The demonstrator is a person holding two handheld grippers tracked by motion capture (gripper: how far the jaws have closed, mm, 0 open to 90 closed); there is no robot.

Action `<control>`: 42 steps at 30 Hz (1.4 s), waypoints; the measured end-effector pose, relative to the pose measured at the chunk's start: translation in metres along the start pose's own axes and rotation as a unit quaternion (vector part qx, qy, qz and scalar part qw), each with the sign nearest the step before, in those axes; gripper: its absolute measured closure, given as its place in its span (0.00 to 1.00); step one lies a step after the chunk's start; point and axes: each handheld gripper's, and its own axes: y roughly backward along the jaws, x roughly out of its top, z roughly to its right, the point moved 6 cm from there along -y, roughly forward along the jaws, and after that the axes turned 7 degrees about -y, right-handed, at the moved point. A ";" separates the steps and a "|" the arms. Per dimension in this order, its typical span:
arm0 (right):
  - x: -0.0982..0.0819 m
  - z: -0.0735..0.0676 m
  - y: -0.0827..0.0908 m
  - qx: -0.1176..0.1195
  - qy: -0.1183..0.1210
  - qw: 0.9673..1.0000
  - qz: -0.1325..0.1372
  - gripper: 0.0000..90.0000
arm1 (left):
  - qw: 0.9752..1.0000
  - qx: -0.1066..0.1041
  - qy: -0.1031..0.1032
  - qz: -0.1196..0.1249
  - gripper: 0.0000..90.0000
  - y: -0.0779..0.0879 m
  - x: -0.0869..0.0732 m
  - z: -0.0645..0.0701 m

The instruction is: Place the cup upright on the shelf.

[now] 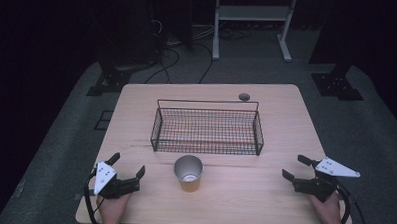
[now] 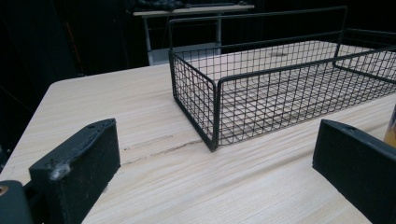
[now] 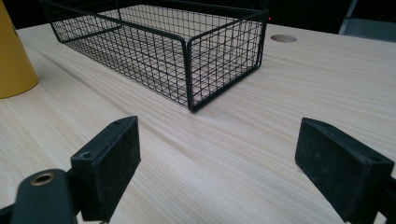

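High view, yellow cup (image 1: 188, 172) upright on tabletop (image 1: 286, 125), just before wire basket (image 1: 207, 126), left claw (image 1: 129, 165) and right claw (image 1: 294, 167) both spread wide, empty, well apart from cup, left claw view, basket corner ahead, right claw view, cup at left edge.

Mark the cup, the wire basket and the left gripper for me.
cup (image 1: 188, 177), high view, on its orange side wall.
wire basket (image 1: 206, 151), high view, on its near wall.
left gripper (image 1: 128, 166), high view, between its fingertips.

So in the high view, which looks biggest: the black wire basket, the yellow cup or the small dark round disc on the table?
Black wire basket, largest.
Yellow cup, middle.
Small dark round disc, smallest.
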 end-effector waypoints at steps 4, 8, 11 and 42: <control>0.000 0.000 0.000 0.001 0.000 1.000 0.001 0.15 | 1.000 -0.002 0.001 -0.004 0.00 -0.001 0.000 0.001; 0.000 0.000 0.000 -0.001 -0.001 1.000 0.001 0.15 | 1.000 -0.006 -0.002 -0.004 0.00 -0.003 0.001 0.004; 0.000 0.000 0.000 -0.002 0.001 1.000 0.000 0.15 | 1.000 -0.015 -0.006 -0.004 0.00 -0.005 0.003 0.008; 0.000 0.000 -0.001 -0.005 0.001 1.000 -0.003 0.15 | 0.996 -0.080 -0.019 0.022 0.00 -0.009 0.014 0.042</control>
